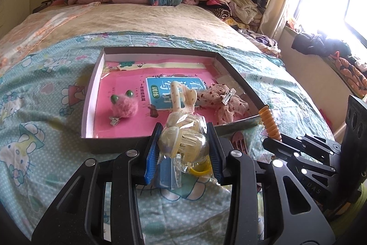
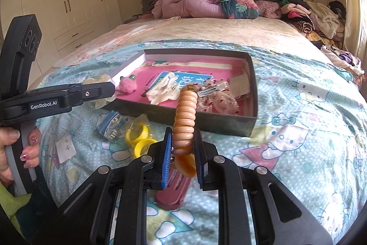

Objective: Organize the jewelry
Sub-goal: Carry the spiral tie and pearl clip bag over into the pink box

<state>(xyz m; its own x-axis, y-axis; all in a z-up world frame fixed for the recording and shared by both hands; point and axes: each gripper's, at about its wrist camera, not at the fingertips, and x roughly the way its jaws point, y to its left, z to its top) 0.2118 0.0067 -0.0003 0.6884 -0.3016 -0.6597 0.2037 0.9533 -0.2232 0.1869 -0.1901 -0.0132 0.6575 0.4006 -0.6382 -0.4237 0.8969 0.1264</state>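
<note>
My left gripper [image 1: 184,141] is shut on a clear bag of cream hair claws [image 1: 183,139], held just above the near wall of the dark box [image 1: 110,144]. In the box, on a pink book, lie a pink fluffy clip [image 1: 125,105], a cream dotted claw clip [image 1: 181,95] and a floral bow clip [image 1: 226,102]. My right gripper [image 2: 182,146] is shut on an orange spiral hair tie [image 2: 184,116], which stands up before the box's front wall [image 2: 206,125]. The right wrist view shows the left gripper [image 2: 107,87] and its bag [image 2: 101,102] at the box's left corner.
On the cartoon-cat bedspread [image 2: 298,130] near the box lie yellow rings in a bag [image 2: 140,139], a blue packet of pins [image 2: 110,125], an earring card [image 2: 66,149] and a pink case [image 2: 172,190]. A hand [image 2: 13,148] grips the left handle. Bedding and clothes are piled at the far end.
</note>
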